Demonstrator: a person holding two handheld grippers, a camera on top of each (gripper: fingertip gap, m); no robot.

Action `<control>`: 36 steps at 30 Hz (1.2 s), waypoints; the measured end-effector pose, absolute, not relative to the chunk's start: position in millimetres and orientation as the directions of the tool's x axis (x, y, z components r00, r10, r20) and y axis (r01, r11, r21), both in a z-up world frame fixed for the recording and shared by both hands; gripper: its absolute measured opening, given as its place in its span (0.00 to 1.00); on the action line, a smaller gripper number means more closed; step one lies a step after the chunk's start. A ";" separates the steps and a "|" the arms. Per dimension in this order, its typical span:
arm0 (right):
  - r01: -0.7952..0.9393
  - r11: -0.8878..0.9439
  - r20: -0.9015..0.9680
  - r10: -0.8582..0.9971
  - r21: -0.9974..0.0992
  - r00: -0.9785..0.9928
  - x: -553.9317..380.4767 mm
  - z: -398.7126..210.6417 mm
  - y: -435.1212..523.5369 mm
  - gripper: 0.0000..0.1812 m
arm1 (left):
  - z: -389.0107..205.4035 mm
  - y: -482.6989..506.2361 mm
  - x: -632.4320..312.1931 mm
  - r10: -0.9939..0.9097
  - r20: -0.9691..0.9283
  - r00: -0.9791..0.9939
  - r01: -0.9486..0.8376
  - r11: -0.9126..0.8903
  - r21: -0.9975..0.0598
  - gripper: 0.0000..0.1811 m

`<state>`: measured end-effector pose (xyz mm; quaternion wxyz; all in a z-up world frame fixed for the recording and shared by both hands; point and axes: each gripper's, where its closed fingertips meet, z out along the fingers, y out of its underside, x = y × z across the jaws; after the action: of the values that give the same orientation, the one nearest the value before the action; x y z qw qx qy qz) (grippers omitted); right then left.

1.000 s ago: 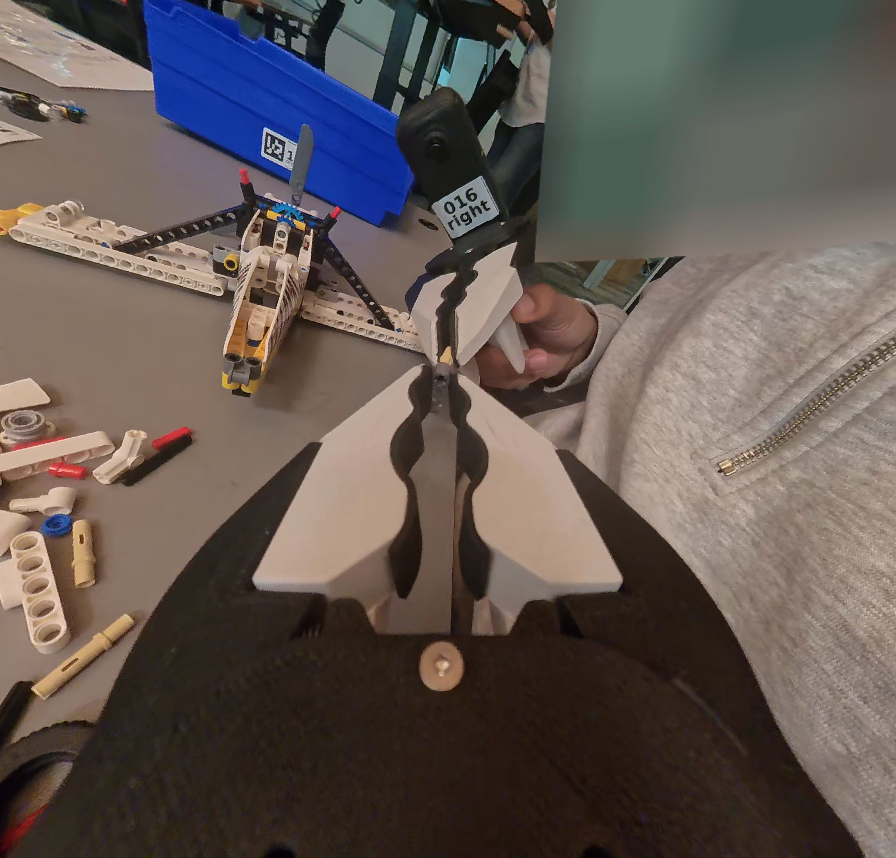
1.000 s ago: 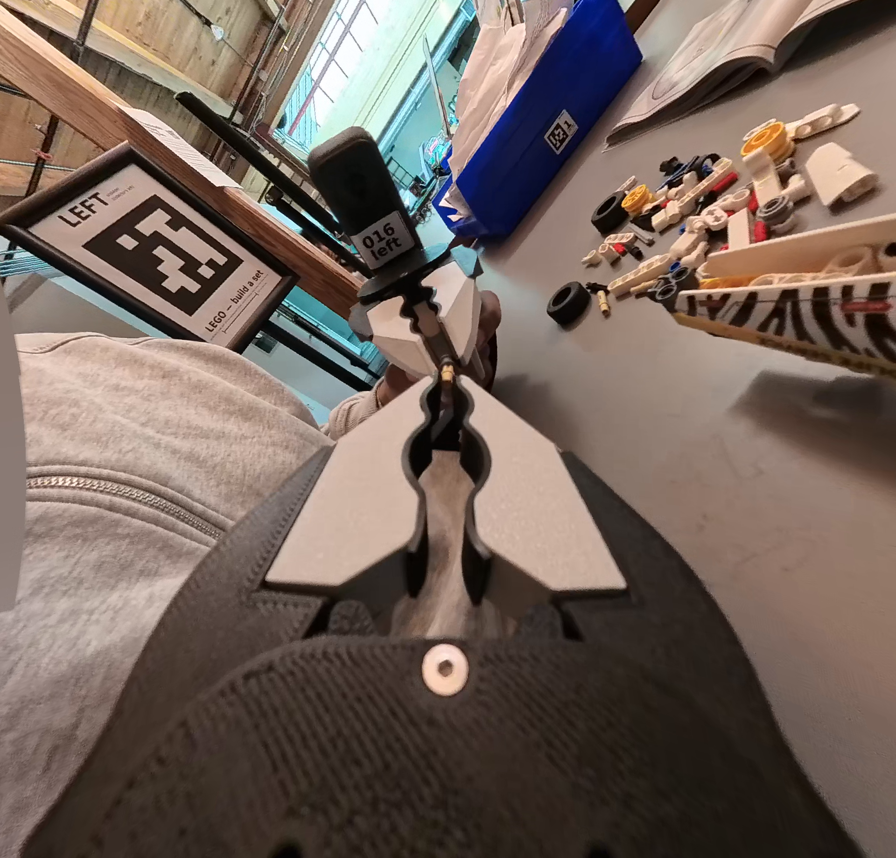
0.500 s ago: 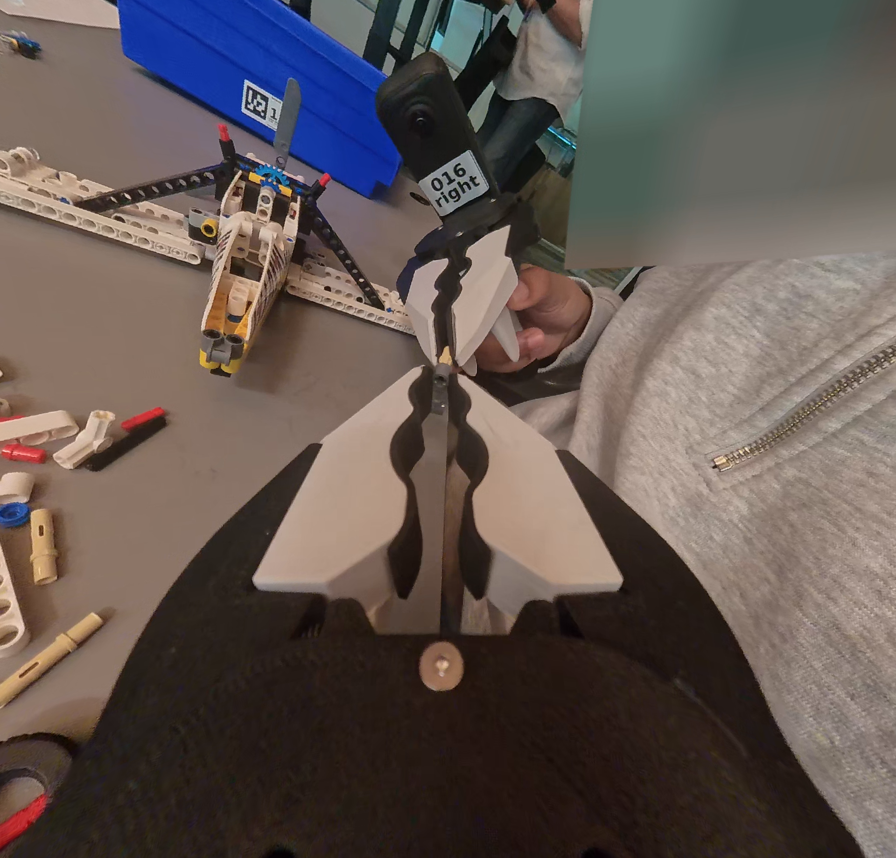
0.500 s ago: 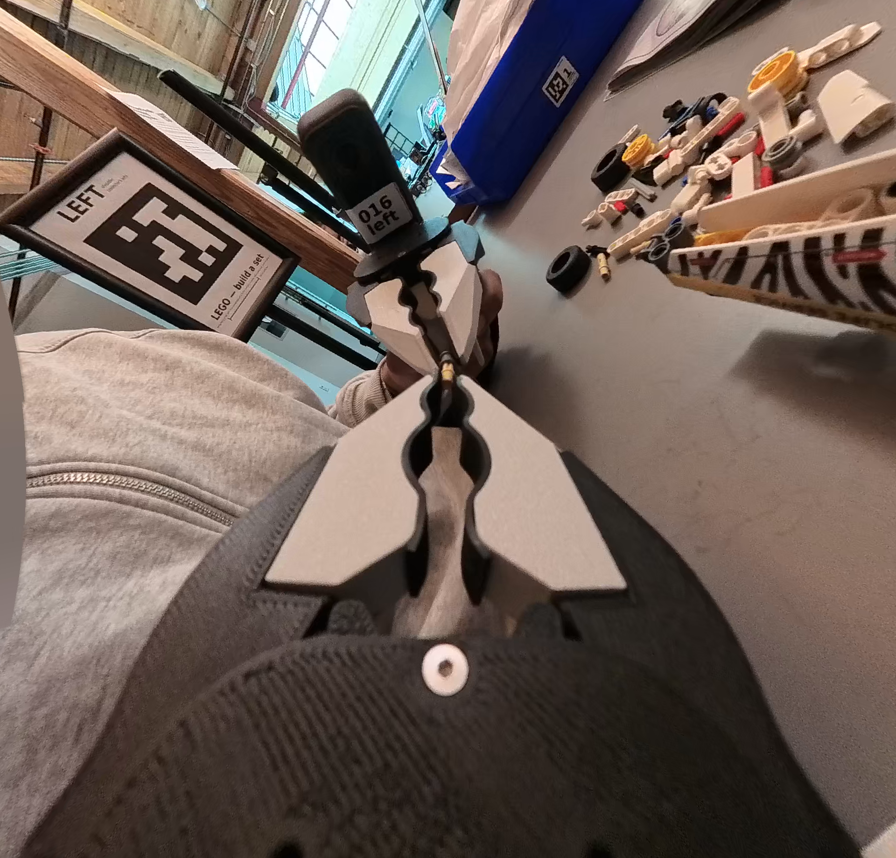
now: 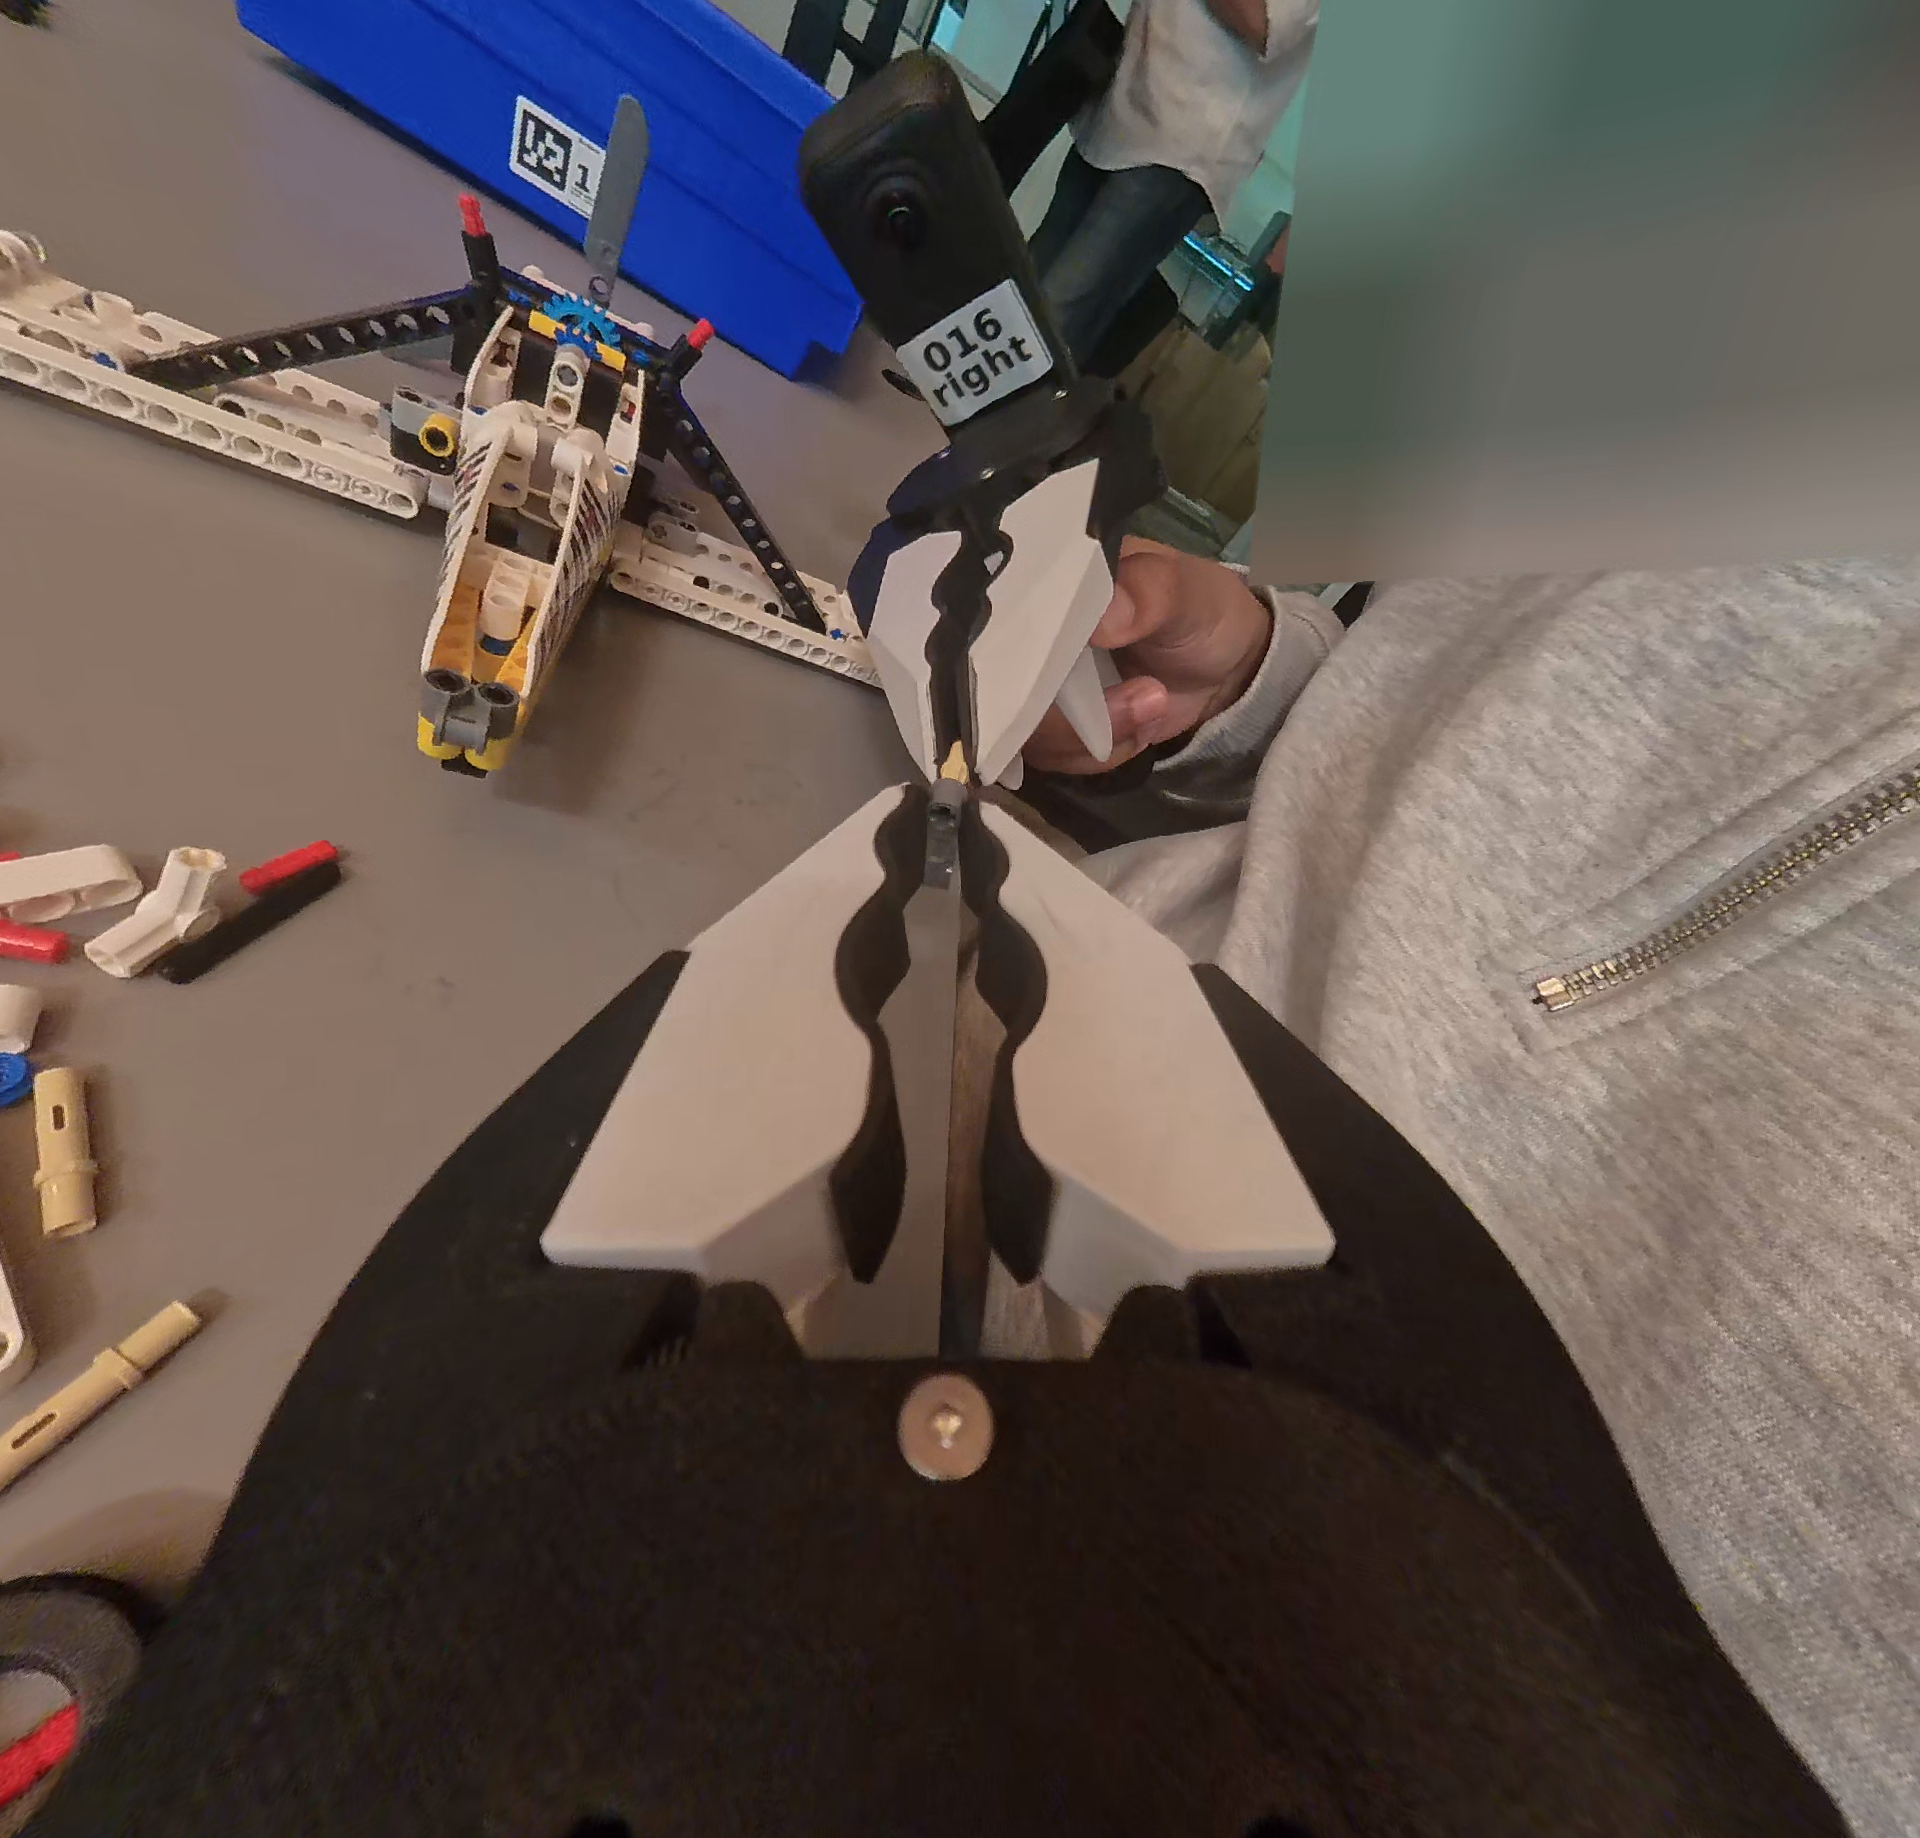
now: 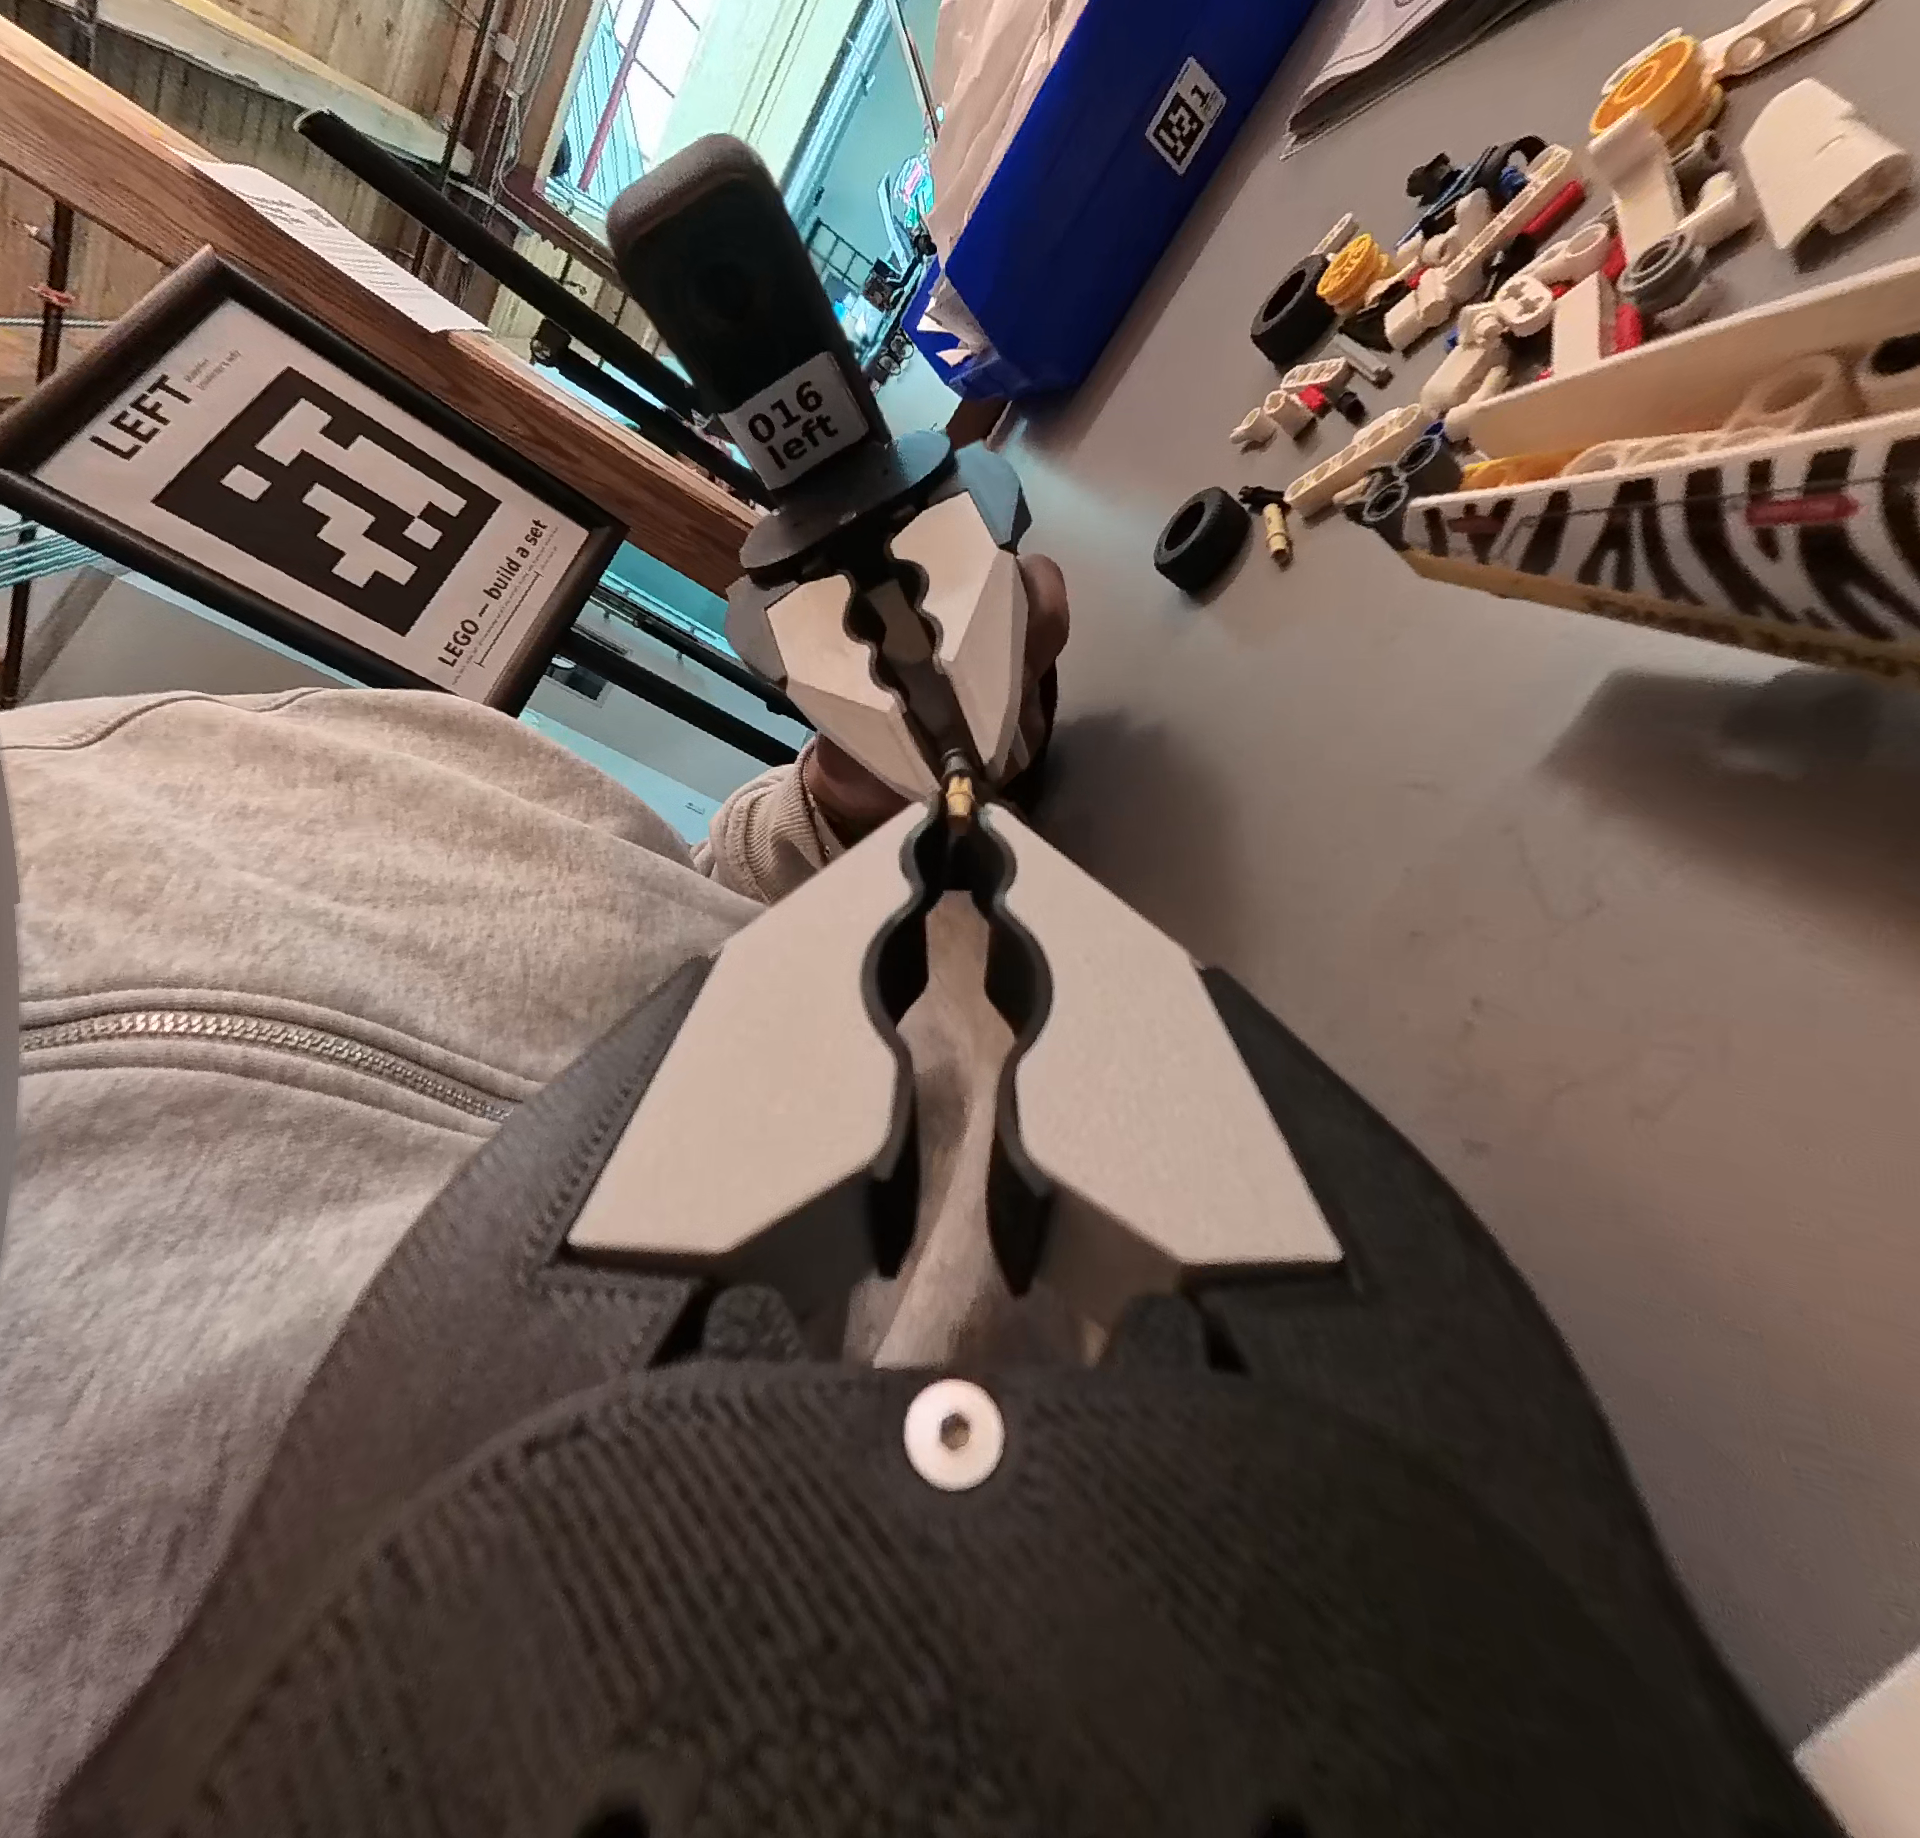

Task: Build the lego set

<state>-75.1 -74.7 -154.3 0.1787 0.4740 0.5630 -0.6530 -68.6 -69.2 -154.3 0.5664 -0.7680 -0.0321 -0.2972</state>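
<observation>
My left gripper [image 5: 941, 799] is shut on a slim grey piece [image 5: 943, 838] that sticks out at its tips. My right gripper [image 6: 961, 824] is shut on a small tan pin [image 6: 958, 799]. The two grippers meet tip to tip above the table's near edge, and the pin's end touches the grey piece. The right gripper [image 5: 958, 749] shows opposite in the left wrist view, and the left gripper [image 6: 951, 749] in the right wrist view. The partly built plane model [image 5: 520, 541] with a striped fuselage [image 6: 1662, 531] lies on the grey table [image 5: 675, 780].
A blue bin [image 5: 499, 53] stands behind the model. Loose parts [image 5: 156, 915] lie at the left, with more parts [image 6: 1507, 261] and a black tyre [image 6: 1205, 541] beyond. A booklet [image 6: 1455, 22] and a framed sign [image 6: 301, 521] are nearby. A person's grey sweater [image 5: 1558, 1061] is close. The grippers are tip to tip, or close to it.
Both grippers have stayed shut and tip to tip. They have drifted slightly together, so the model and loose parts sit a little differently in both views.
</observation>
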 end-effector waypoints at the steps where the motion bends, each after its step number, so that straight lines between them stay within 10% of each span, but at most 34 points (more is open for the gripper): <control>1: 0.768 -0.298 -0.819 0.303 -0.567 -0.488 -74.9 -154.6 -74.7 0.01 | -154.6 -69.1 -68.3 -0.289 0.498 0.817 0.389 -0.360 -0.848 0.02; 26: 0.762 -0.365 -0.845 0.225 -0.535 -0.486 -80.1 -144.1 -81.4 0.01 | -143.8 -71.1 -71.3 -0.314 0.530 0.788 0.451 -0.292 -0.843 0.02; 36: 0.458 -0.355 -0.575 0.589 -0.815 -0.568 -102.2 -120.7 -30.3 0.10 | -140.7 -69.9 -106.5 -0.199 0.595 0.778 0.565 -0.193 -0.803 0.02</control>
<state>-102.2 -30.3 -120.7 -0.0480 0.4623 0.5659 -0.6810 -106.5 -69.9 -140.7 0.6221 -0.7086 -0.1288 -0.3070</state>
